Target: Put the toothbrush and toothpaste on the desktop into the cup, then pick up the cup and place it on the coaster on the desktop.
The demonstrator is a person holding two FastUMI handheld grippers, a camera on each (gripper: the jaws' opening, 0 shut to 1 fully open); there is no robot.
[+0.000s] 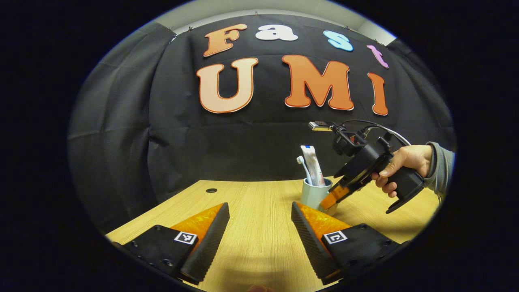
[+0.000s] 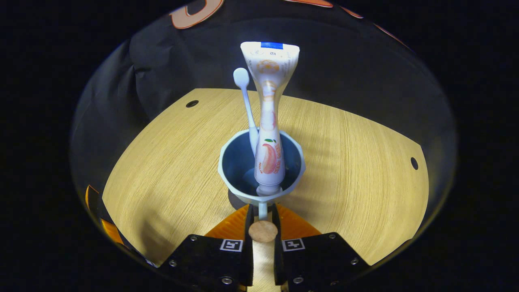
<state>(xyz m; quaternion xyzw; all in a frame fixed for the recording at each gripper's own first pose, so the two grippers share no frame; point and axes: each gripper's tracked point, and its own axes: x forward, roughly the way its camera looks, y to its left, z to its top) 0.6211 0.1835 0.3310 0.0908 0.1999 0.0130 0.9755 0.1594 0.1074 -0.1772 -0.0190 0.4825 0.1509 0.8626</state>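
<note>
Right gripper [image 1: 330, 199]: black pistol-grip body, camera on top, black cables looping back. Grey sleeve [image 1: 442, 166] at wrist. Left gripper [image 1: 259, 227]: ribbed fingers [image 1: 206, 243], square coded markers, screws.

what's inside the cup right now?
The cup holds the toothpaste, standing cap down, and the toothbrush, head up behind it. The right gripper is shut on the cup's handle. The toothbrush's lower end is hidden by the tube.

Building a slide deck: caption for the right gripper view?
Right gripper shut on the handle of a cup holding toothpaste and toothbrush.
</note>
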